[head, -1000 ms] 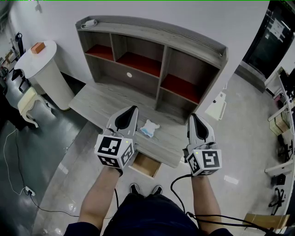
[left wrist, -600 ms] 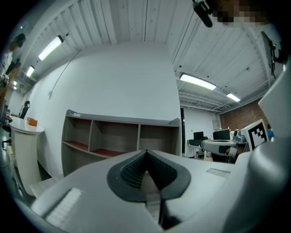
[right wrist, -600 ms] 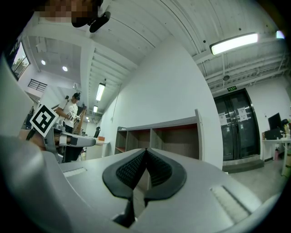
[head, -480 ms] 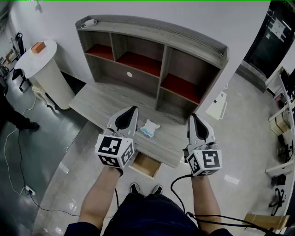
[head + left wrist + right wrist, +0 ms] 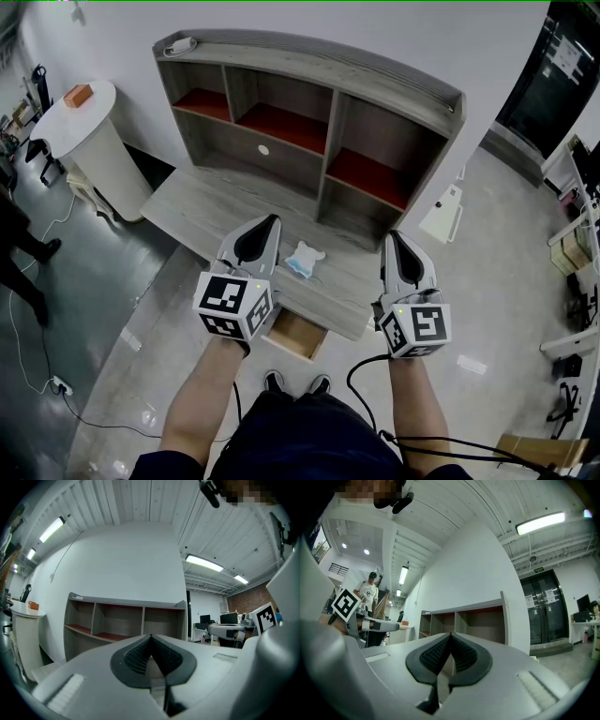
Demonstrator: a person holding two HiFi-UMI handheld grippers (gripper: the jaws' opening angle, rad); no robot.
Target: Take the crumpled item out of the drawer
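A crumpled white and pale blue item lies on the grey wooden desk top, between my two grippers. Under the desk's front edge a small wooden drawer stands pulled out, and its visible inside looks bare. My left gripper is held above the desk left of the item, shut with nothing in it. My right gripper hovers right of the item, also shut and empty. In both gripper views the black pads meet at the tip, pointing at the shelf unit.
The shelf unit with red-floored compartments stands at the desk's back against the white wall. A round white table with an orange block stands at the left. Cables run over the grey floor. A person stands far off in the right gripper view.
Both grippers and the crumpled item stay put. At the far left floor edge, a person's legs have shifted.
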